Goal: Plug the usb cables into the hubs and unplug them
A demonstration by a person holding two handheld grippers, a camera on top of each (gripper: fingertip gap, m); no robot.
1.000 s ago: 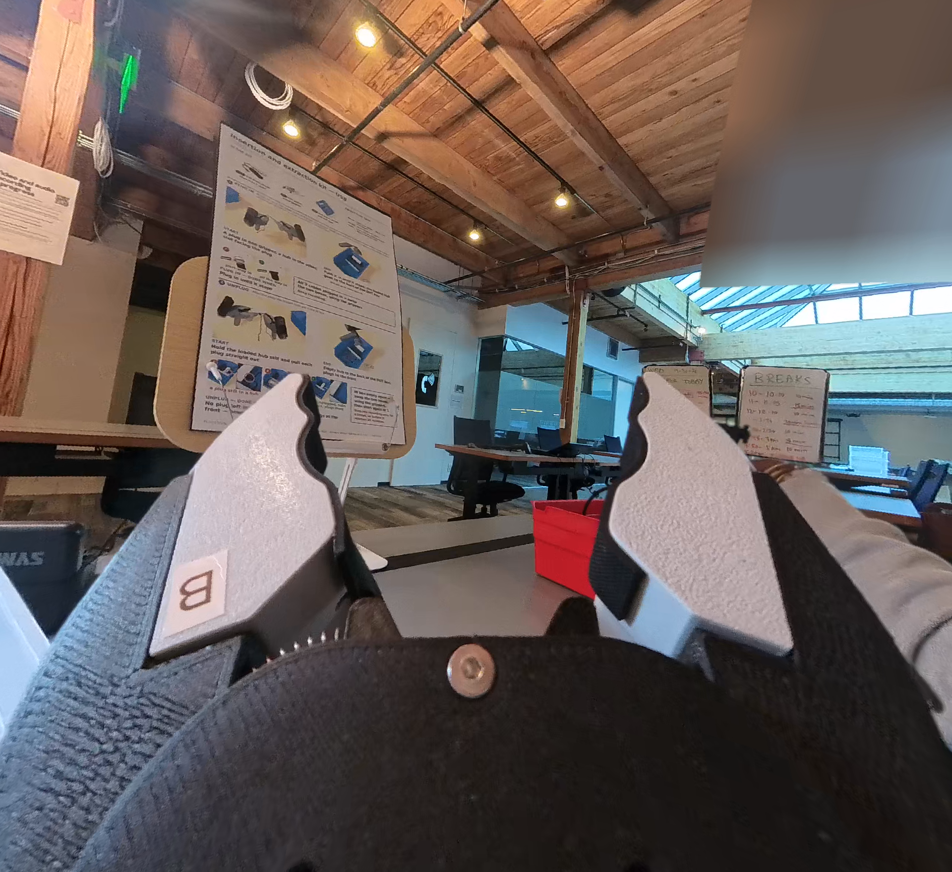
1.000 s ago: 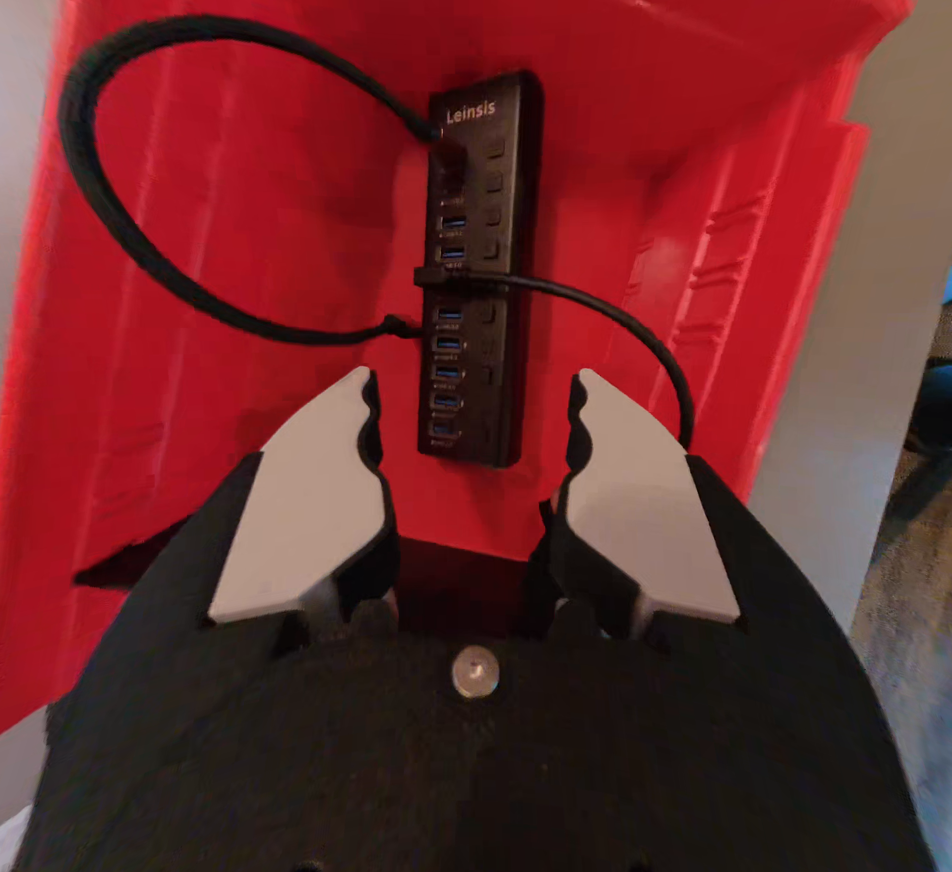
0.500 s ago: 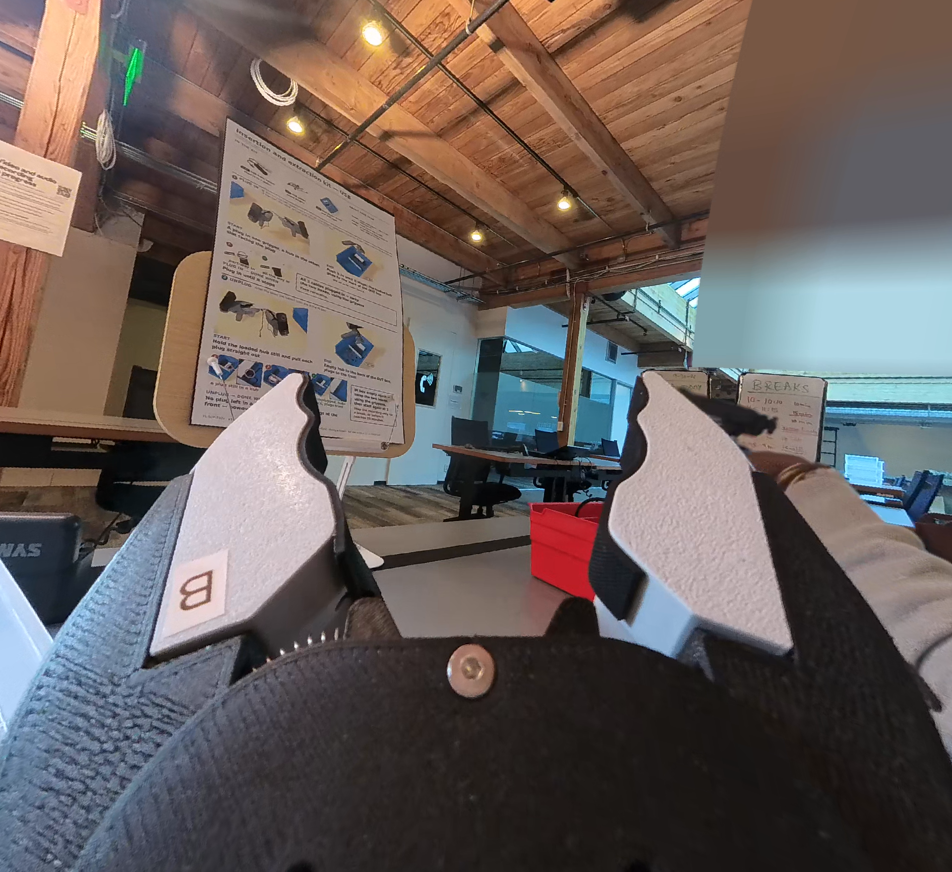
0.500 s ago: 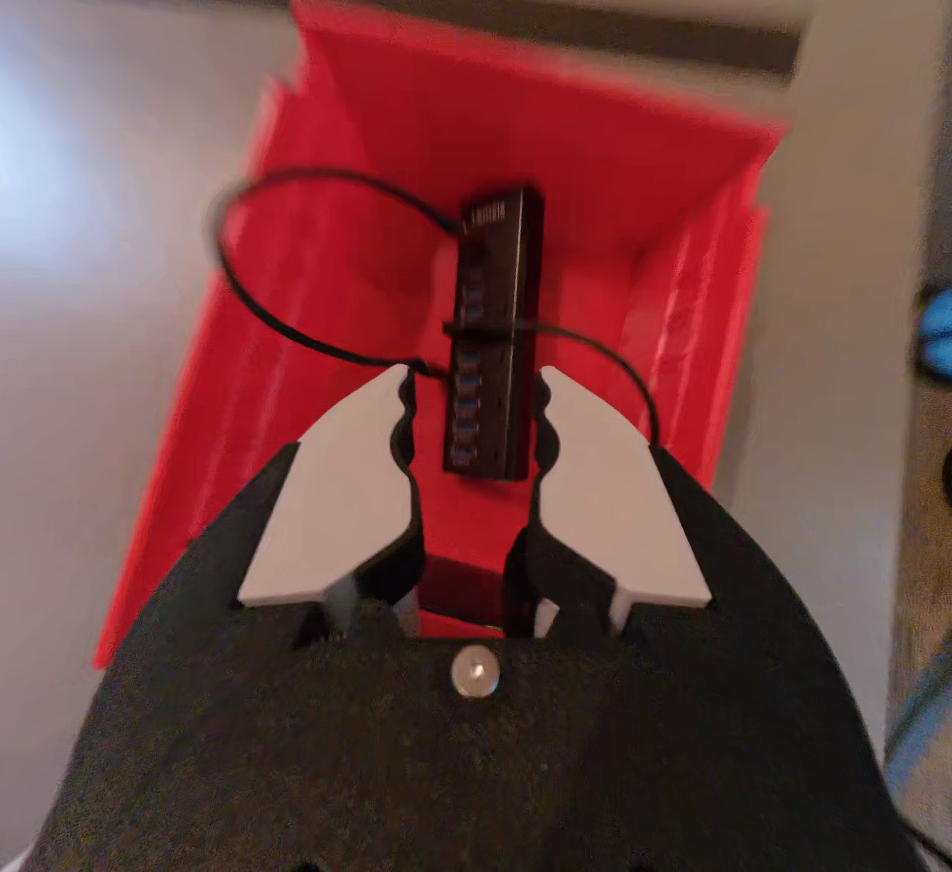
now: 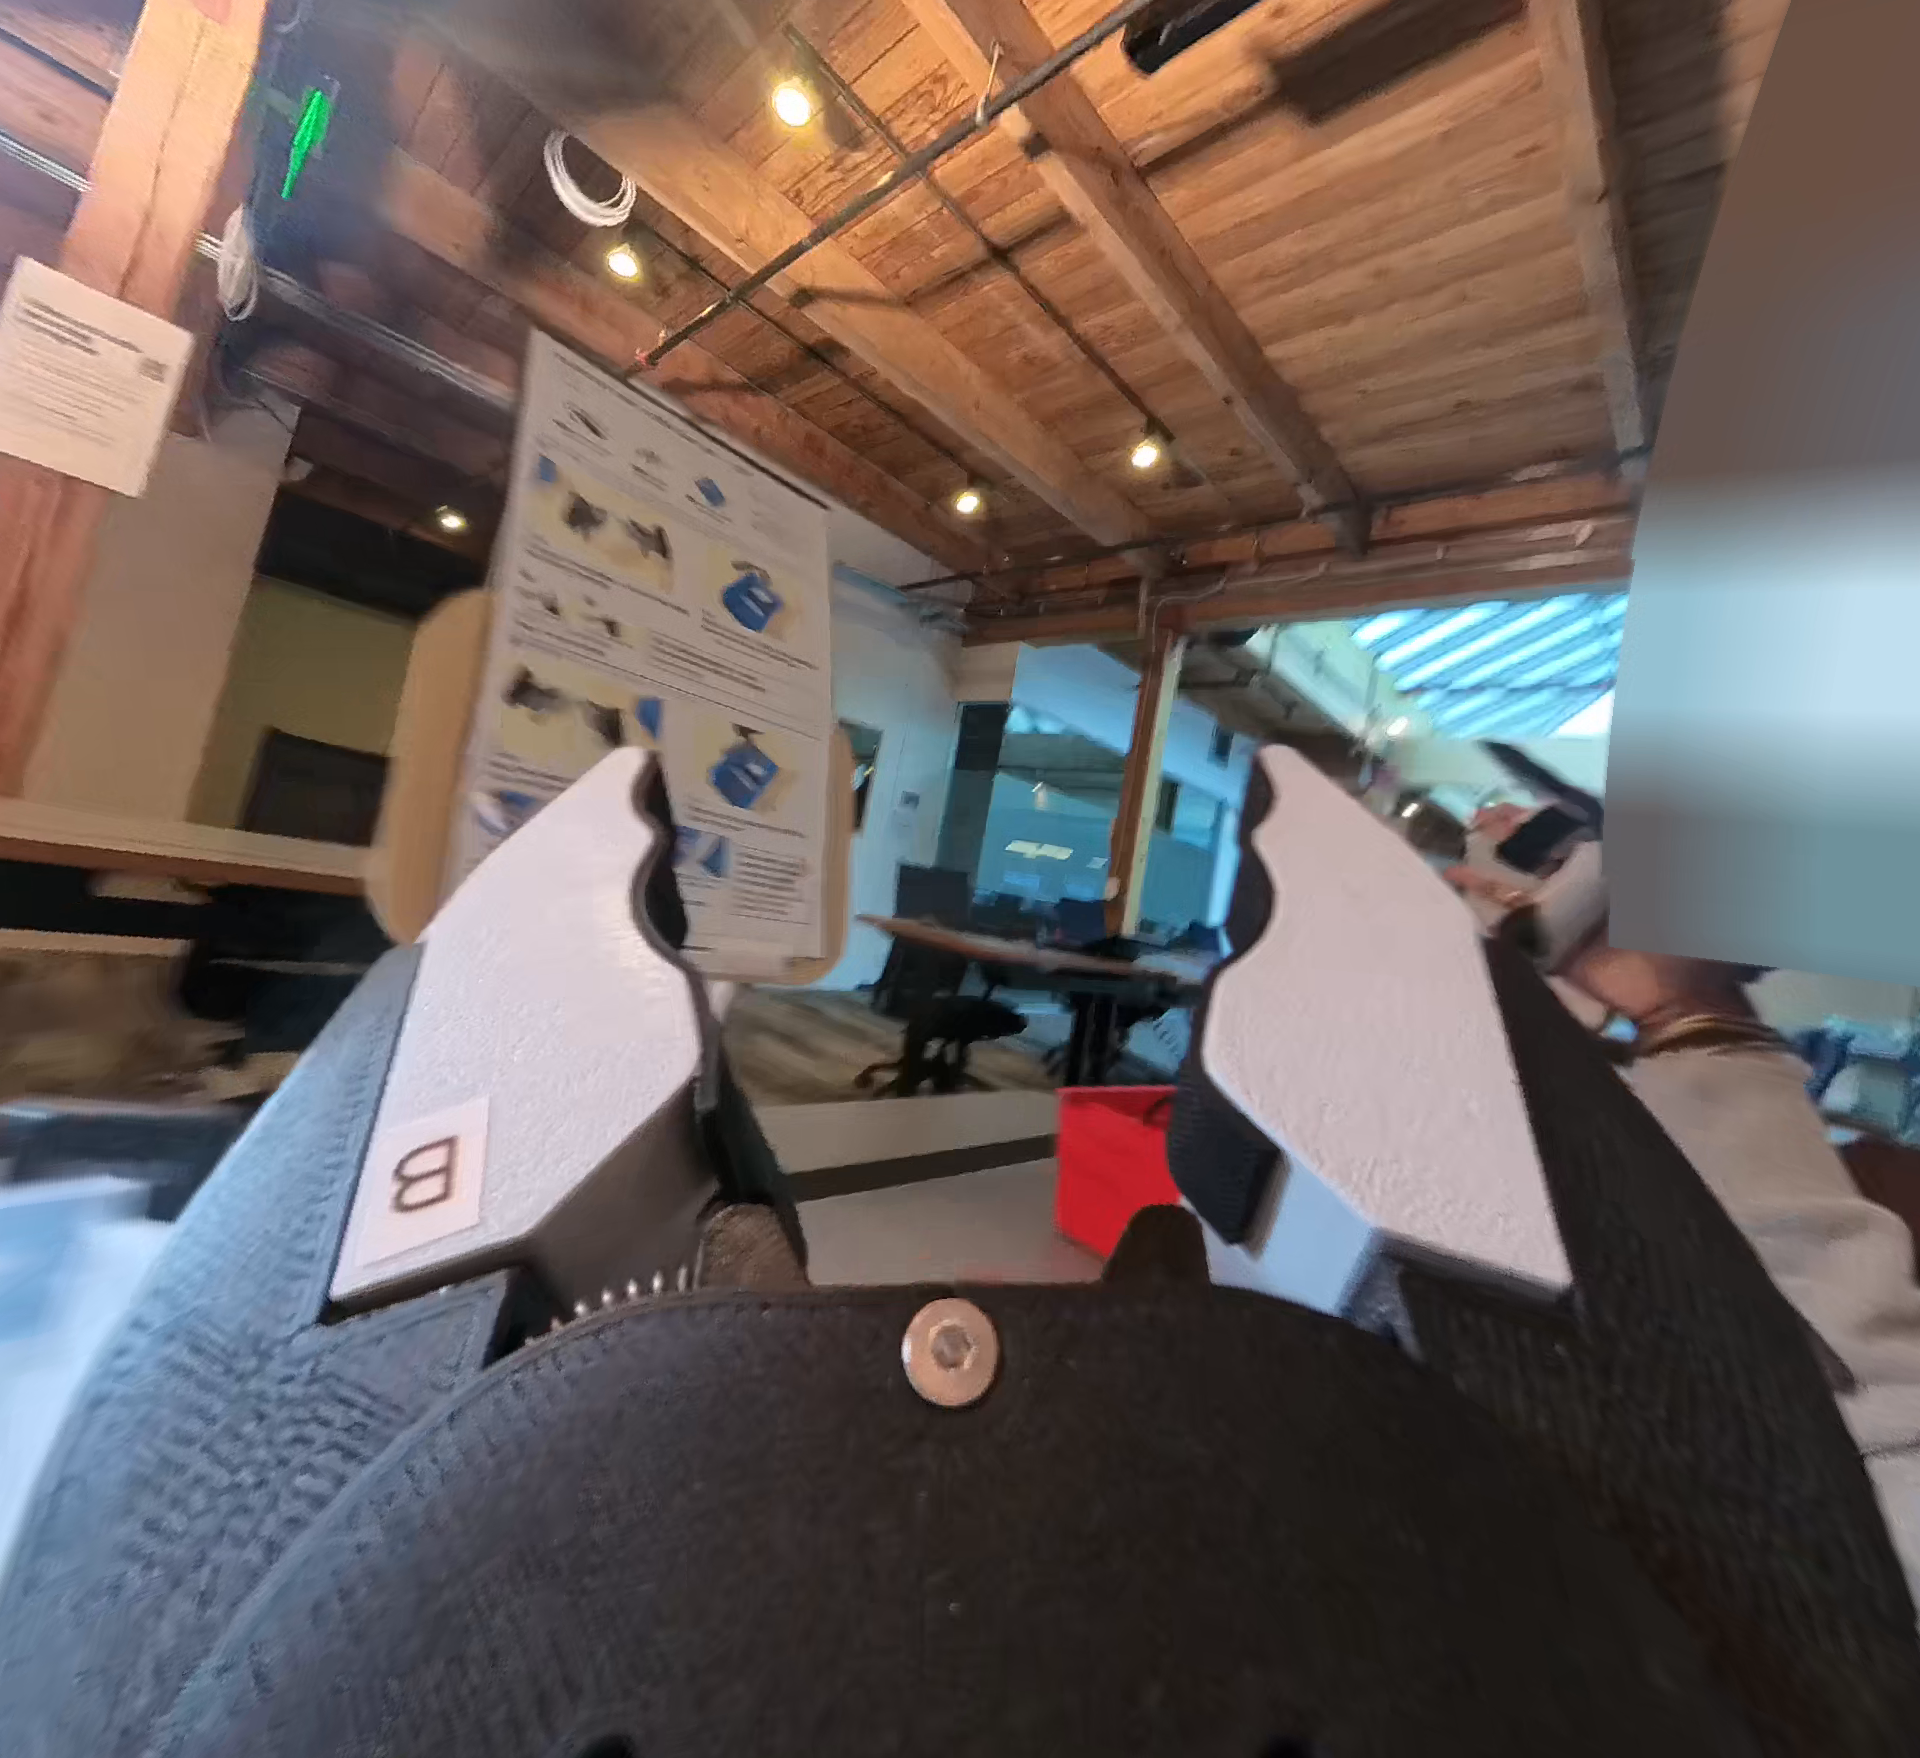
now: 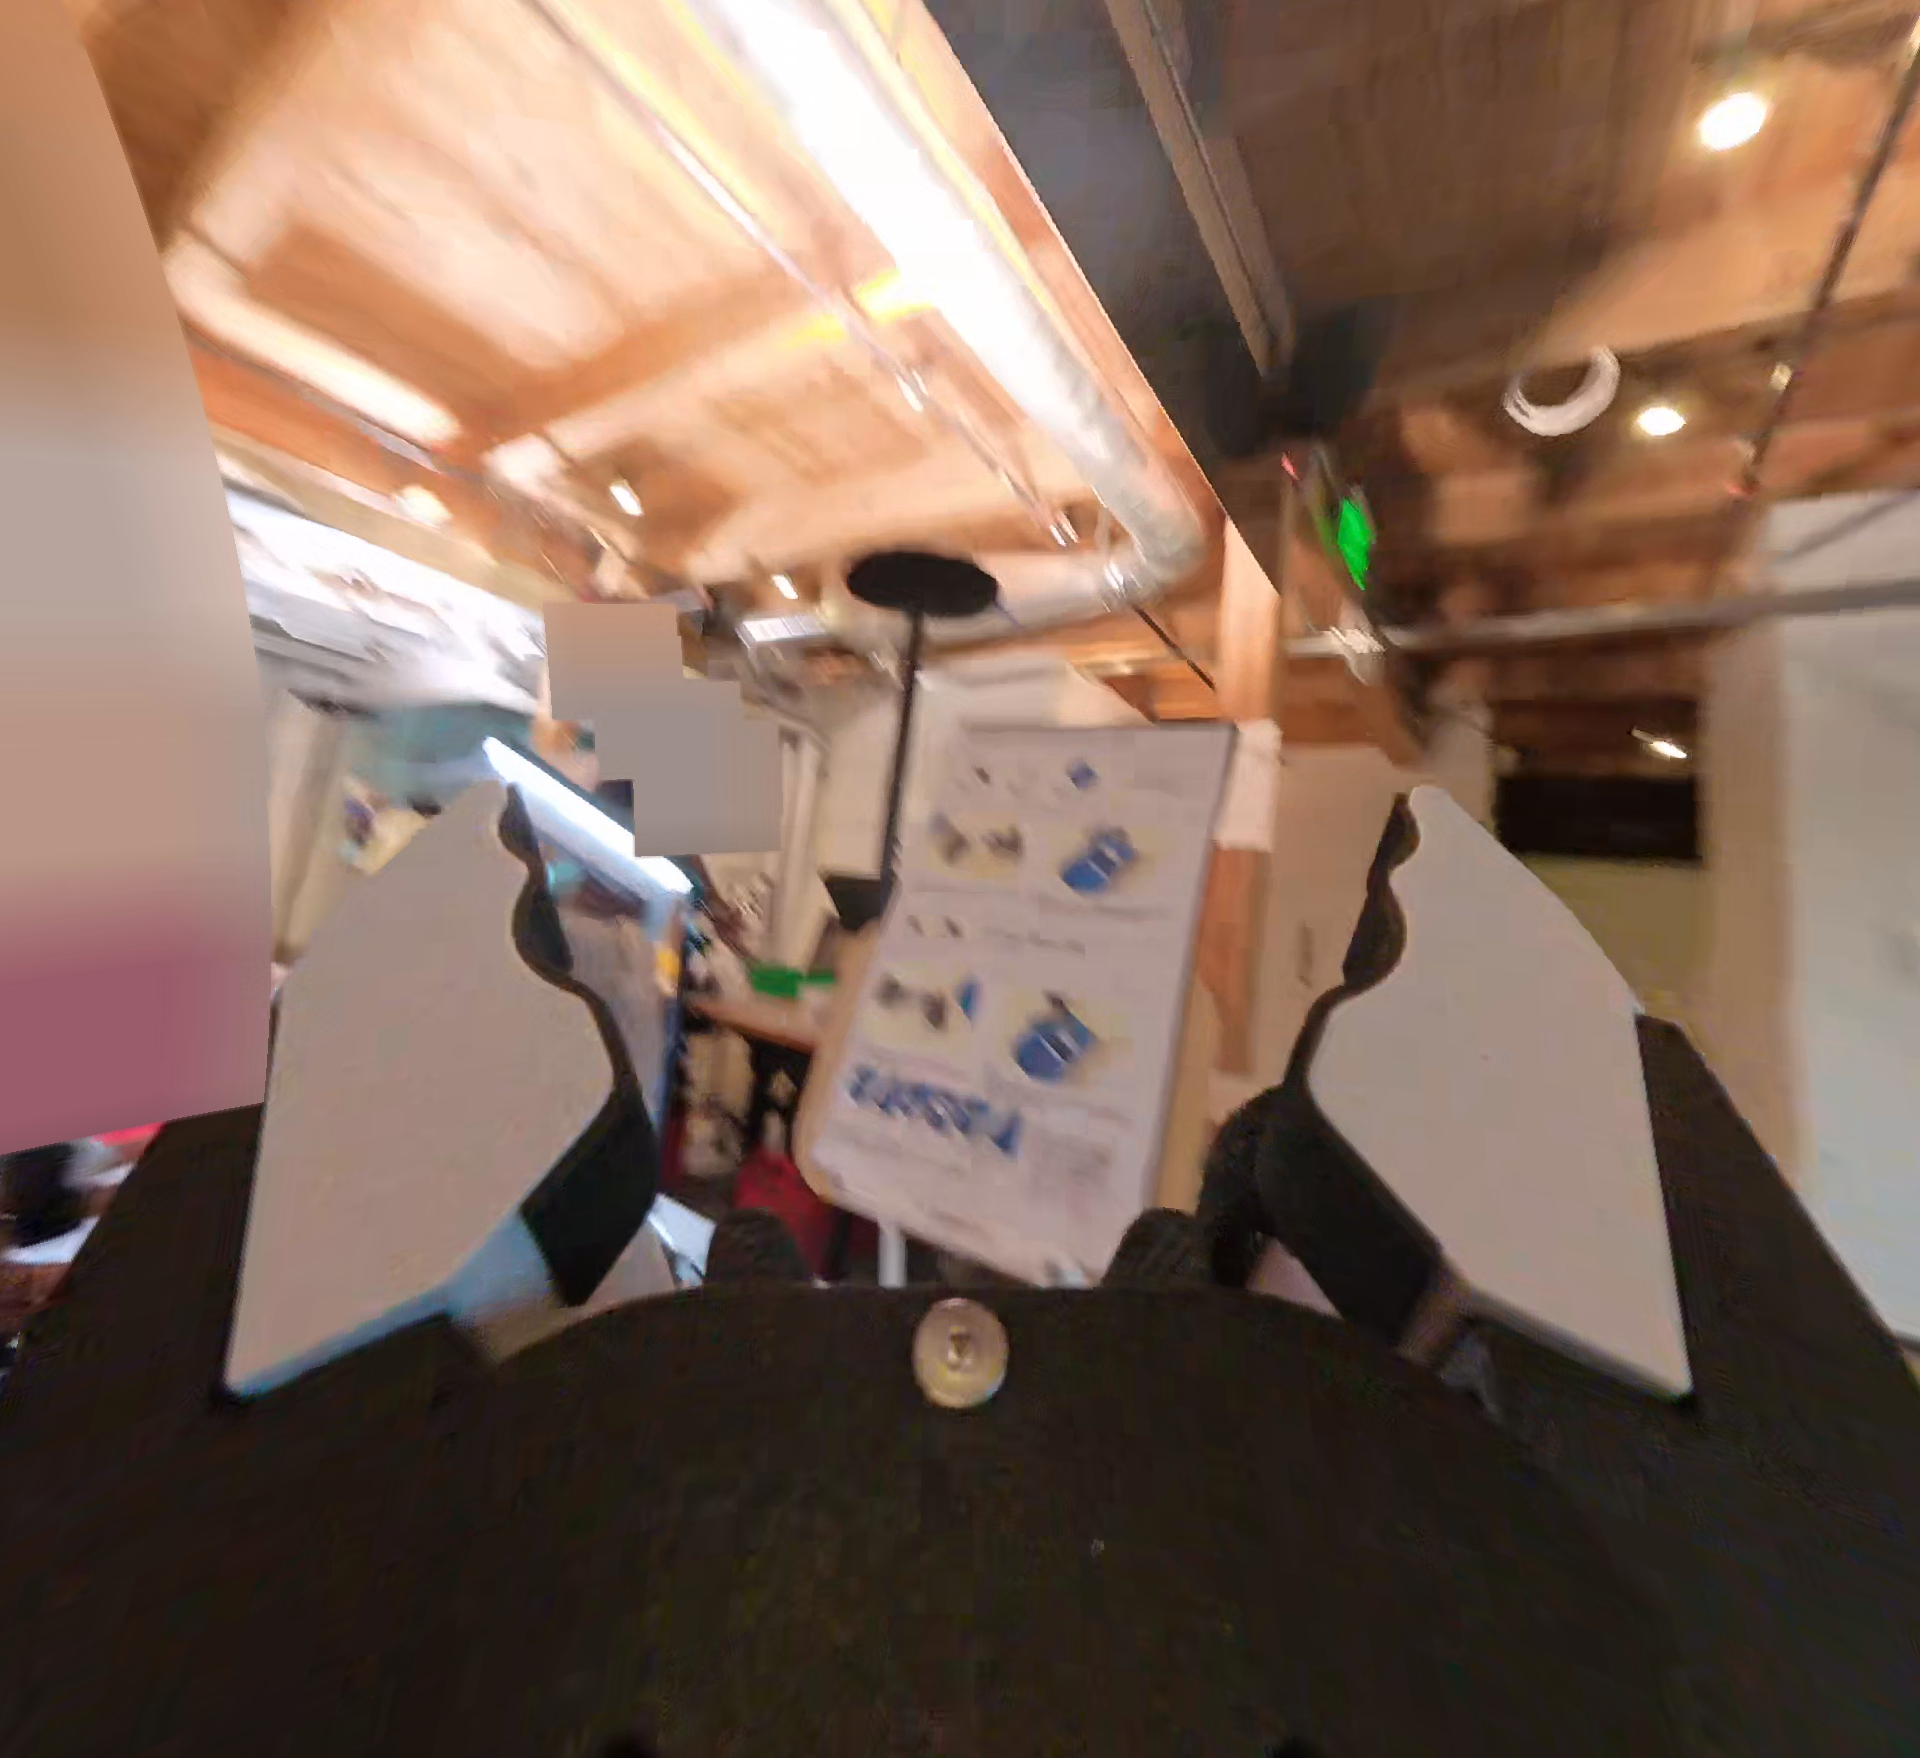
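My left gripper (image 5: 951, 778) is open and empty, tilted up toward the ceiling above the grey table (image 5: 914, 1220). A corner of the red bin (image 5: 1107, 1163) shows between its fingers on the table; the hub and cables are not visible in it from here. My right gripper (image 6: 956, 804) is wide open and empty, pointing up into the room in a blurred view. No hub or cable shows in the right wrist view.
An instruction poster on a wooden stand shows in the left wrist view (image 5: 665, 700) and in the right wrist view (image 6: 1029, 970). A person's sleeve and hand (image 5: 1714, 1085) reach in at the right. Desks and chairs (image 5: 1039, 970) stand farther back.
My right gripper has swung up from the hub in the red bin to face the room, and its jaws have widened. My left gripper has turned slightly; the poster has shifted right in its view.
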